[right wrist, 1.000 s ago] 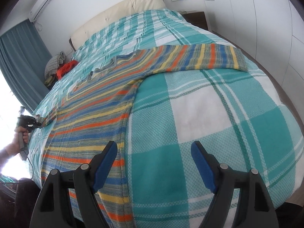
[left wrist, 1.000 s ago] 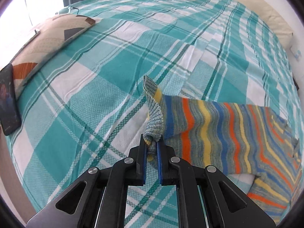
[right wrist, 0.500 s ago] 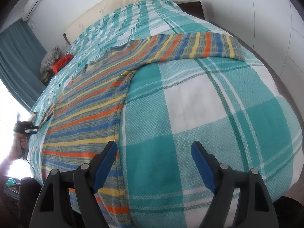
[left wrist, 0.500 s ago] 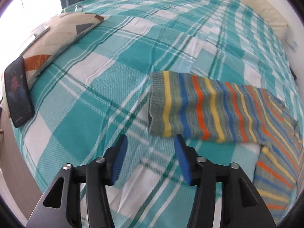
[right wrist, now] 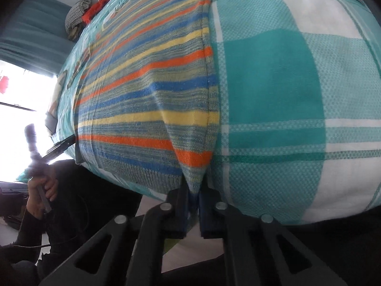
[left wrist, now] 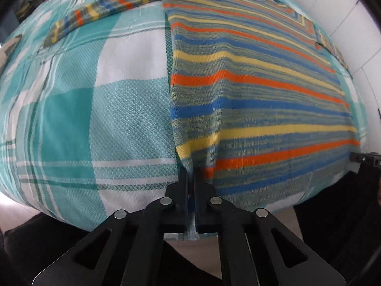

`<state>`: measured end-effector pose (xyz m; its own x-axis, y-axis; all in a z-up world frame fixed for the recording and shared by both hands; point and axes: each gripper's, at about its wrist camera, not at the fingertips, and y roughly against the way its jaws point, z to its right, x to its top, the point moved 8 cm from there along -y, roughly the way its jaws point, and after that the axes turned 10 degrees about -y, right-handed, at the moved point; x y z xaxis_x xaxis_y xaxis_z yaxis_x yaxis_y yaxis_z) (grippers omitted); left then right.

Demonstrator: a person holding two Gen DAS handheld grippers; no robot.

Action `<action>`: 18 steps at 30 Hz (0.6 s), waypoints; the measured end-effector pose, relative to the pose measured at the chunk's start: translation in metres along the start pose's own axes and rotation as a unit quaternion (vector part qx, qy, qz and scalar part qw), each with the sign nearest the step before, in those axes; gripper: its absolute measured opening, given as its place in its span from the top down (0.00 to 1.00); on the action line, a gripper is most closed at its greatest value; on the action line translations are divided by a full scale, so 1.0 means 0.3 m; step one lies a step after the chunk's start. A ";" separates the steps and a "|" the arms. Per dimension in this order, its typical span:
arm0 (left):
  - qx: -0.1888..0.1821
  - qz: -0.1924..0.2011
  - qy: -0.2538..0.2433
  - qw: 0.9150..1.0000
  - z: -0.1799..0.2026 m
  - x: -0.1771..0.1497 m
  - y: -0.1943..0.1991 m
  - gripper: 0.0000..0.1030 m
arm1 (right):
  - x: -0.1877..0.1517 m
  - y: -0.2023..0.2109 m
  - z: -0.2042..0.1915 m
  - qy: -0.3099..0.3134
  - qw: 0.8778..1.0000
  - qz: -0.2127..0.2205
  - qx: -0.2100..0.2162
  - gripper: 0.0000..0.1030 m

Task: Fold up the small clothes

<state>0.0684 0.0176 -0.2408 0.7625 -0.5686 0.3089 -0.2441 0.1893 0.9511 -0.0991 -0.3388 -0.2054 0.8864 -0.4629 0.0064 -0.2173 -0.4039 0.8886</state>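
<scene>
A striped knit sweater (left wrist: 250, 90) in orange, yellow, blue and grey lies flat on the teal plaid bedspread (left wrist: 83, 109), its hem at the bed's near edge. My left gripper (left wrist: 192, 178) is shut on the hem's left corner, which bunches up between the fingers. One sleeve (left wrist: 100, 12) stretches away to the far left. In the right wrist view the same sweater (right wrist: 147, 90) fills the left half, and my right gripper (right wrist: 194, 188) is shut on the hem's right corner, pulling a ridge into the knit.
A red garment (right wrist: 94, 12) and a grey checked one (right wrist: 76, 16) lie at the bed's far end by a teal curtain (right wrist: 31, 38). A hand (right wrist: 40, 190) holds the other gripper's handle at the left. The bed (right wrist: 297, 109) drops off just below both grippers.
My left gripper let go of the sleeve cuff, swung over to the hem's left corner and shut on it. The right gripper dipped to the hem's right corner and shut from wide open.
</scene>
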 end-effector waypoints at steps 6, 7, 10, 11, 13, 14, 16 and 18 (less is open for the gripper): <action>0.002 -0.006 0.024 1.000 -0.046 -0.043 0.002 0.99 | -0.026 0.103 0.029 0.003 0.998 0.016 -0.061 0.97; 0.007 -0.007 0.021 1.000 -0.044 -0.042 -0.009 0.99 | -0.014 0.094 0.029 0.003 0.997 0.015 -0.071 0.97; 0.020 -0.008 0.008 1.000 -0.030 -0.035 -0.029 0.99 | 0.002 0.011 0.050 -0.001 0.995 -0.003 -0.099 0.97; 0.016 -0.005 0.011 1.000 -0.032 -0.037 -0.027 0.99 | 0.007 -0.010 0.061 -0.005 0.995 -0.003 -0.103 0.97; 0.009 0.000 0.018 1.000 -0.026 -0.048 -0.020 0.99 | 0.016 -0.024 0.068 -0.019 0.995 0.000 -0.095 0.97; 0.008 0.001 0.022 1.000 -0.029 -0.051 -0.018 0.99 | 0.018 -0.024 0.069 -0.023 0.996 0.002 -0.091 0.97; 0.013 0.006 0.022 1.000 -0.026 -0.054 -0.008 0.98 | 0.017 -0.020 0.075 -0.030 0.996 0.005 -0.087 0.97; 0.014 0.015 0.025 0.999 -0.017 -0.070 0.007 0.95 | 0.013 -0.009 0.077 -0.027 0.995 0.010 -0.091 0.96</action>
<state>0.0551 0.0340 -0.2453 0.7837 -0.5221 0.3364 -0.2827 0.1824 0.9417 -0.1046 -0.3578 -0.2184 0.8578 -0.5140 0.0048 -0.1534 -0.2471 0.9568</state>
